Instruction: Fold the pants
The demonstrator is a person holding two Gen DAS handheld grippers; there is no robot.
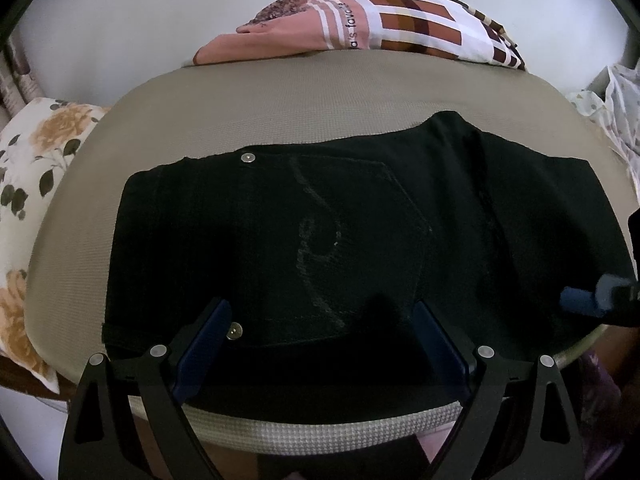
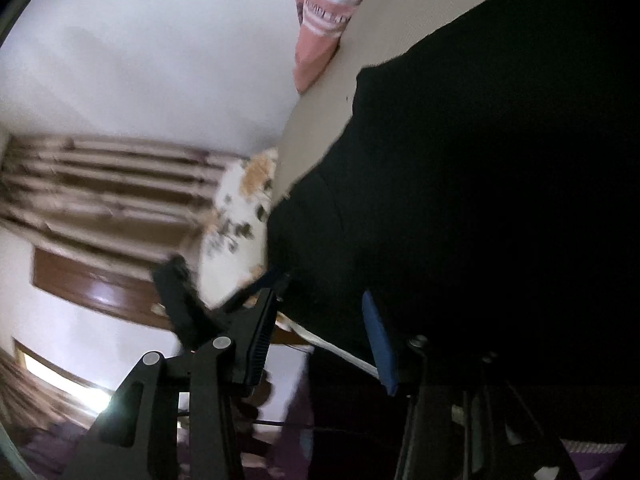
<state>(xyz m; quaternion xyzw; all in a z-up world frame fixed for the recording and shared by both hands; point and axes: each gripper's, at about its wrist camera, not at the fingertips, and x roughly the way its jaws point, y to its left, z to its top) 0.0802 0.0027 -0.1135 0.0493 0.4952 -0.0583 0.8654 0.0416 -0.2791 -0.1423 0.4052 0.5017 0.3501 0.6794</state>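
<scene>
Black pants [image 1: 340,232] lie folded flat on a beige ribbed surface [image 1: 280,96], back pocket with pale stitching facing up. My left gripper [image 1: 320,320] is open, its blue-padded fingers [image 1: 202,346] spread over the pants' near edge, holding nothing. My right gripper [image 1: 588,300] shows at the right edge of the left wrist view, by the pants' right end. In the right wrist view the right gripper [image 2: 326,312] is open with black fabric [image 2: 480,180] between and beyond its fingers; the view is tilted and blurred.
A pink and brown patterned blanket [image 1: 360,20] lies at the far edge. A floral pillow [image 1: 36,168] sits at the left, and floral cloth [image 1: 612,108] at the right. A white wall [image 2: 140,60] and striped curtain [image 2: 100,184] show in the right wrist view.
</scene>
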